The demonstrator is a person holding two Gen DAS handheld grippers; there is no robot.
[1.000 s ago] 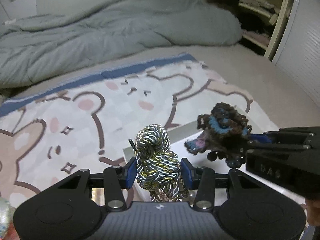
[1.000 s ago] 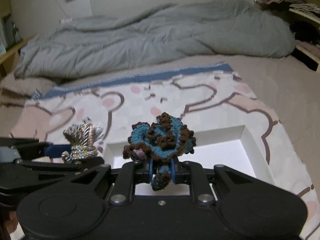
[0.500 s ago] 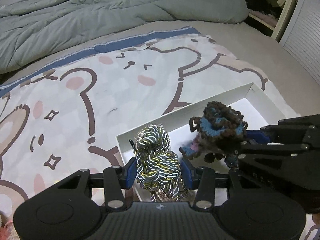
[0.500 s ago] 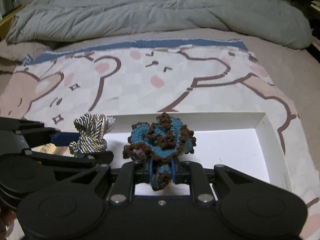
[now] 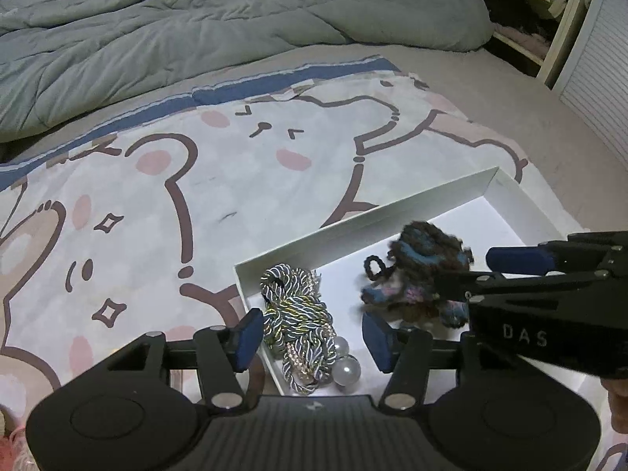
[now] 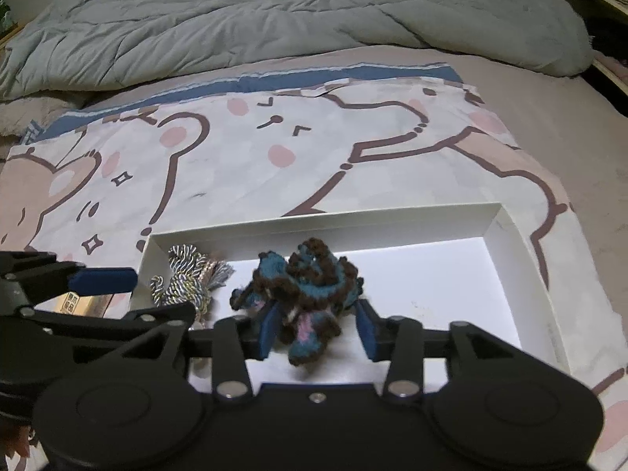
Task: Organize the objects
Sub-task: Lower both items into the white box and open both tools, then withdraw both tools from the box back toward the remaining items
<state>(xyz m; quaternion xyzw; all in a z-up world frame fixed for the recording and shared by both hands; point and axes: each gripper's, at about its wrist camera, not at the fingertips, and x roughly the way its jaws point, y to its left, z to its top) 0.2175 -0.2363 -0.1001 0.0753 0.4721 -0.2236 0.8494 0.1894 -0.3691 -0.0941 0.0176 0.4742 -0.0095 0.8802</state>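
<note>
A shallow white box (image 5: pixel 353 227) lies on the bear-print blanket. The blue, white and gold twisted cord with pearls (image 5: pixel 298 314) rests in the box's left corner, between the pads of my left gripper (image 5: pixel 312 337). Its jaws are opening and the pads stand clear of the cord. To the right, the blue and brown crochet piece (image 6: pixel 306 286) sits low over the box floor (image 6: pixel 431 282) between the pads of my right gripper (image 6: pixel 316 331). Those jaws are opening too and no longer pinch it. The crochet piece (image 5: pixel 424 271) looks blurred in the left wrist view.
The bear-print blanket (image 5: pixel 235 165) covers the bed around the box. A crumpled grey duvet (image 6: pixel 274 11) lies along the far side. Shelves (image 5: pixel 541 11) stand at the far right. A small gold item (image 6: pixel 78 302) lies under the left gripper, outside the box.
Both grippers came down over the white box and their jaws spread apart. The cord now lies in the box's corner and the crochet piece has slipped lower between the right pads.
</note>
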